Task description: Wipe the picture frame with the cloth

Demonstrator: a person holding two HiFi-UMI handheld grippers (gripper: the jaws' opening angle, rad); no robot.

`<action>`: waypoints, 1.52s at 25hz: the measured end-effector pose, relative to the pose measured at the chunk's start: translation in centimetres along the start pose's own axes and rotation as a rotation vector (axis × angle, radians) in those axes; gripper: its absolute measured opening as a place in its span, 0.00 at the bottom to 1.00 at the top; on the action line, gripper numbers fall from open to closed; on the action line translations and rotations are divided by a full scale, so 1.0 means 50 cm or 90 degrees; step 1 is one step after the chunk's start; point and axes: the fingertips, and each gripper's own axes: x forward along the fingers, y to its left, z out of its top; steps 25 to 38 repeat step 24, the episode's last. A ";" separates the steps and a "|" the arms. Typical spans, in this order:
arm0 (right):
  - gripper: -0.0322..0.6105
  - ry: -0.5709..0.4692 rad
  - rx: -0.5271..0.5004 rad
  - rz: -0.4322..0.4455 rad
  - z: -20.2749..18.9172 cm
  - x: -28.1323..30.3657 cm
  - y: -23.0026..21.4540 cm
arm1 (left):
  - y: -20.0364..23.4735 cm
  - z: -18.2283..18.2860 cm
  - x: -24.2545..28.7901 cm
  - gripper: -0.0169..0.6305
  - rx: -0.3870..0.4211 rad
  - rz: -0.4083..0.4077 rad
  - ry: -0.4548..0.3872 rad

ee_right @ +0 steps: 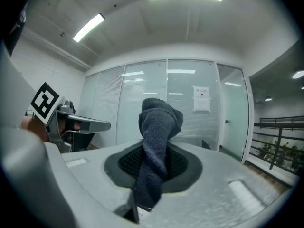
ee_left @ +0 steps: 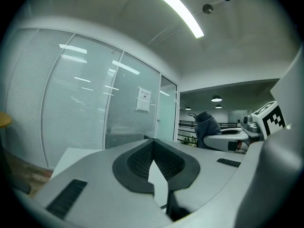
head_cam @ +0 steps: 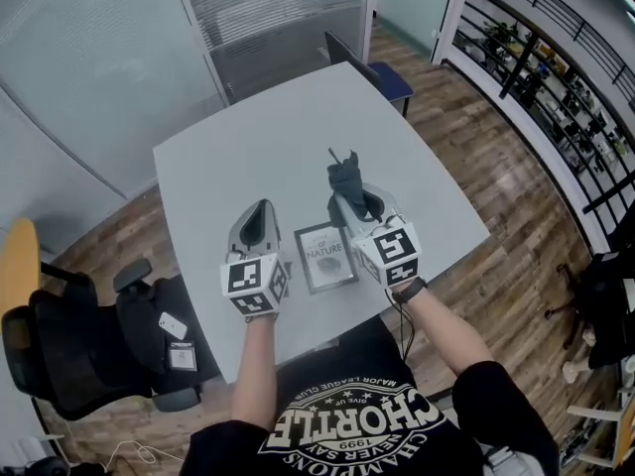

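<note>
The picture frame (head_cam: pixel 323 256) lies flat on the white table (head_cam: pixel 248 147), near the front edge and between my two grippers. A dark grey cloth (head_cam: pixel 347 179) stands bunched out of my right gripper (head_cam: pixel 350 194), which is shut on it just beyond the frame's far right corner. In the right gripper view the cloth (ee_right: pixel 159 137) fills the gap between the jaws of the right gripper (ee_right: pixel 159 152). My left gripper (head_cam: pixel 262 209) is held left of the frame. The left gripper view shows the left gripper (ee_left: pixel 153 148) shut with nothing in it. Both gripper views look out level, so neither shows the frame.
A black office chair (head_cam: pixel 89 350) stands at the table's left front corner, and a blue chair (head_cam: pixel 389 77) at its far edge. Glass partitions (head_cam: pixel 99 58) close off the back. A black railing (head_cam: pixel 556 58) runs along the right. Wooden floor (head_cam: pixel 496 186) surrounds the table.
</note>
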 end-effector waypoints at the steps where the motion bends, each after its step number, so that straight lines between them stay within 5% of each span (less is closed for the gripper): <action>1: 0.17 -0.009 0.000 -0.014 0.013 -0.003 -0.005 | -0.001 0.013 -0.005 0.03 0.009 0.004 -0.012; 16: 0.17 -0.025 0.009 -0.031 0.041 -0.027 0.031 | -0.012 0.061 -0.077 0.03 0.034 0.029 -0.049; 24: 0.17 -0.006 -0.002 -0.038 0.006 -0.071 0.082 | -0.021 -0.034 -0.132 0.03 0.018 0.012 0.005; 38: 0.17 -0.006 -0.002 -0.038 0.006 -0.071 0.082 | -0.021 -0.034 -0.132 0.03 0.018 0.012 0.005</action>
